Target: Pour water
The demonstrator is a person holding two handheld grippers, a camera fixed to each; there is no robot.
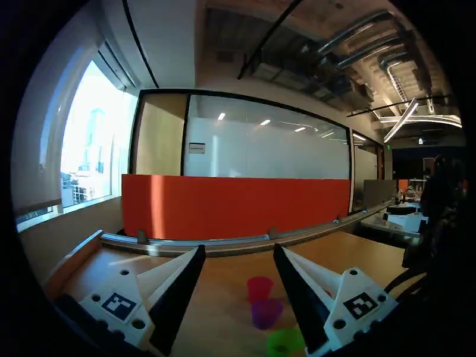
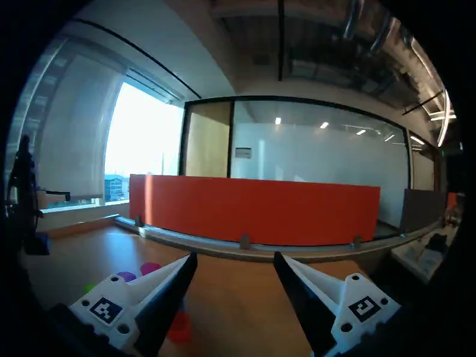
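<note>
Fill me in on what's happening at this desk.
A person holds two grippers over a wooden desk. The left gripper and right gripper are both open and empty. A pink cup, purple cup and green cup stand in a row ahead of the left one; a red cup sits by the right. No pouring yet.

Smooth wooden table [image 1: 226, 297], translucent plastic purple cup [image 1: 266, 312], matt orange partition [image 1: 238, 205]
</note>
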